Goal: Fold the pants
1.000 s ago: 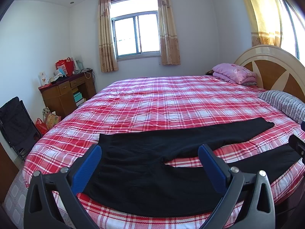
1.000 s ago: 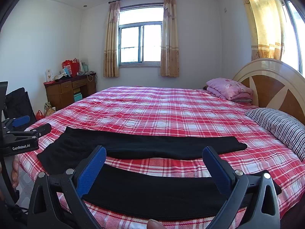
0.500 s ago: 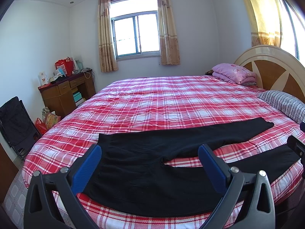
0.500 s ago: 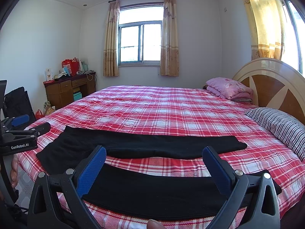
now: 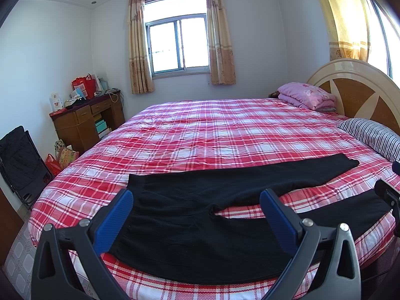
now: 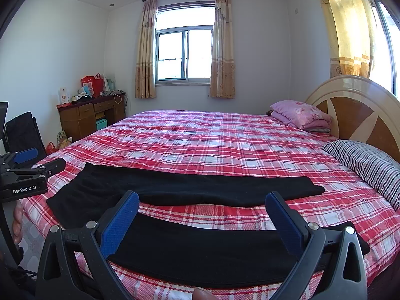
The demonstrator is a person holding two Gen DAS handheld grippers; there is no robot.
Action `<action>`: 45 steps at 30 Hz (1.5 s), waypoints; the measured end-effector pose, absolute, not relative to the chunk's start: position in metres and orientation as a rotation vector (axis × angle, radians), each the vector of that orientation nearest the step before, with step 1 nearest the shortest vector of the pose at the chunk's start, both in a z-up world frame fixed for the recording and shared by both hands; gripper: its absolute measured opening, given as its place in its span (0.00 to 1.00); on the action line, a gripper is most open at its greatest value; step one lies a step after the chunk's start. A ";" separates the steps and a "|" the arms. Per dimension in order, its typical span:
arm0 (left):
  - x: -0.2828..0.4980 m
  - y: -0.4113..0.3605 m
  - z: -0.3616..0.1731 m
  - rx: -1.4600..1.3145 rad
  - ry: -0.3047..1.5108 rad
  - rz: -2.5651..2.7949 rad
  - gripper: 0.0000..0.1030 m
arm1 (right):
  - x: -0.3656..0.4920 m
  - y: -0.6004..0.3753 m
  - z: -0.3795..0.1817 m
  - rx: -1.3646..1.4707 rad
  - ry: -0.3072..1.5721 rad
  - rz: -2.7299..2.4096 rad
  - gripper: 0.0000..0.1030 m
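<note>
Black pants (image 5: 200,215) are spread flat on the plaid bed (image 5: 225,130), long axis from 9 to 3 o'clock; left gripper (image 5: 196,215) and right gripper (image 6: 202,221) are held at 6 o'clock, jaws spread, empty.

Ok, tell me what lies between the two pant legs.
Only a bare strip of the red plaid bedspread separates the legs of the black pants, clearest in the right wrist view.

"GenRobot.AI" on the left claw (image 6: 37,161) body
</note>
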State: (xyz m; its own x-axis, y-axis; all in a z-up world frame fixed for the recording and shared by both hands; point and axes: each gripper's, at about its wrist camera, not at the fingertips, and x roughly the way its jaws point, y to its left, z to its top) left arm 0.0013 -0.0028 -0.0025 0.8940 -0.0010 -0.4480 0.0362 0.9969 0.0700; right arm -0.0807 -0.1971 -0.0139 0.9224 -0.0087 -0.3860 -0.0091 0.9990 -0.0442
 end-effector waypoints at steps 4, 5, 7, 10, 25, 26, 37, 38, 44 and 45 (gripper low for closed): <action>0.002 -0.003 -0.003 0.076 0.465 -0.019 1.00 | -0.080 -0.195 -0.015 -0.048 0.401 0.001 0.99; 0.002 -0.004 -0.003 0.076 0.465 -0.019 1.00 | -0.080 -0.194 -0.016 -0.049 0.402 0.001 0.99; 0.001 -0.003 -0.003 0.075 0.465 -0.021 1.00 | -0.080 -0.193 -0.016 -0.050 0.402 0.000 0.99; 0.002 -0.003 -0.005 0.077 0.467 -0.021 1.00 | -0.080 -0.193 -0.016 -0.050 0.403 0.000 0.99; 0.003 -0.002 -0.007 0.074 0.474 -0.023 1.00 | -0.078 -0.194 -0.018 -0.053 0.410 -0.001 0.99; 0.003 -0.002 -0.007 0.075 0.474 -0.023 1.00 | -0.078 -0.194 -0.019 -0.053 0.411 -0.001 0.99; 0.007 -0.002 -0.013 0.080 0.486 -0.027 1.00 | -0.073 -0.194 -0.024 -0.062 0.431 -0.009 0.99; 0.008 -0.002 -0.015 0.082 0.489 -0.028 1.00 | -0.071 -0.194 -0.026 -0.062 0.434 -0.010 0.99; 0.024 -0.004 -0.029 0.100 0.519 -0.029 1.00 | -0.054 -0.199 -0.043 -0.085 0.476 -0.039 0.99; 0.031 -0.003 -0.035 0.109 0.531 -0.032 1.00 | -0.048 -0.202 -0.049 -0.087 0.494 -0.039 0.99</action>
